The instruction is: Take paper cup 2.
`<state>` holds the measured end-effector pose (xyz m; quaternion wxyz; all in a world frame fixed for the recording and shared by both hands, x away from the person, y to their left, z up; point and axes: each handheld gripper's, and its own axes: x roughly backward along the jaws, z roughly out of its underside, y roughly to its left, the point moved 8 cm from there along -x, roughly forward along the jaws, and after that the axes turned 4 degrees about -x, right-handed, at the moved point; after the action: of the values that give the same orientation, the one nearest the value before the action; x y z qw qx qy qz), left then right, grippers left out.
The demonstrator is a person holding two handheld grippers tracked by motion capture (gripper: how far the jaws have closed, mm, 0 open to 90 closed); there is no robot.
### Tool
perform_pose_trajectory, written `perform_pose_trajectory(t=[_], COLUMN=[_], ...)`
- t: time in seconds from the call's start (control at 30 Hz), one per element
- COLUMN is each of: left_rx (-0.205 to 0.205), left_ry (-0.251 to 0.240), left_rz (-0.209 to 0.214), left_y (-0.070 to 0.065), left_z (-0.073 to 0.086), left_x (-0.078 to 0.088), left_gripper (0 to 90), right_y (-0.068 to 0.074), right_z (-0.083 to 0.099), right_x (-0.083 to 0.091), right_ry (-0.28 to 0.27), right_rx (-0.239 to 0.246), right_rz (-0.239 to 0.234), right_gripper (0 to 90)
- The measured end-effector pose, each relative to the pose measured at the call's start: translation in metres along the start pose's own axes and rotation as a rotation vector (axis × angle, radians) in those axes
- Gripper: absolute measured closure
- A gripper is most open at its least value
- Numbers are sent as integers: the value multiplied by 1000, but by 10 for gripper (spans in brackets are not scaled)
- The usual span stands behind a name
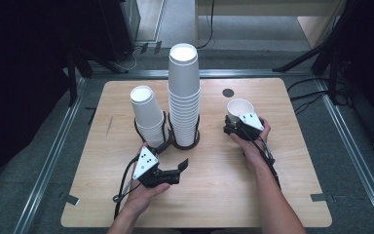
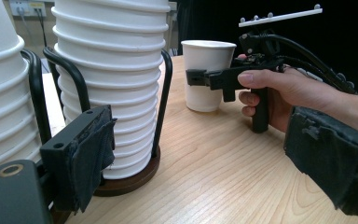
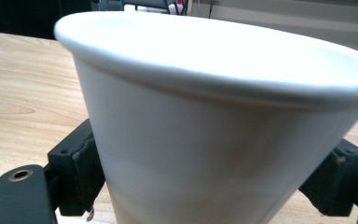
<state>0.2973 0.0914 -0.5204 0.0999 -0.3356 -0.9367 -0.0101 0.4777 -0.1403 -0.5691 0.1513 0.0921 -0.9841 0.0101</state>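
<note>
The single paper cup (image 1: 239, 108) stands upright, clamped between the right tongs (image 1: 233, 124); left tongs (image 1: 177, 168) gape empty.

Lab-like recording room, wooden table (image 1: 209, 195) inside metal floor frame (image 1: 53, 161), tripod legs (image 1: 311, 53), grey carpet (image 1: 24, 195)

Cup (image 3: 223, 135) base cut off below; tongs' (image 3: 214, 182) pads partly hidden

The high view looks down on the whole table (image 1: 209, 185). The left gripper view sits low, facing the taller cup stack (image 2: 114, 70) and, upper right, the single cup (image 2: 205, 74). The right gripper view sits close against that cup.
</note>
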Motion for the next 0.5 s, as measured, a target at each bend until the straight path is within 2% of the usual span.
perform_pose_trajectory(t=[0.5], left_rx=[0], left_ry=[3], left_rz=[3], left_y=[-1], left_z=[1], left_x=[-1], left_gripper=[87], right_y=[0], right_z=[5], right_x=[3], right_ry=[19], right_rx=[12], right_rz=[-12], right_gripper=[147])
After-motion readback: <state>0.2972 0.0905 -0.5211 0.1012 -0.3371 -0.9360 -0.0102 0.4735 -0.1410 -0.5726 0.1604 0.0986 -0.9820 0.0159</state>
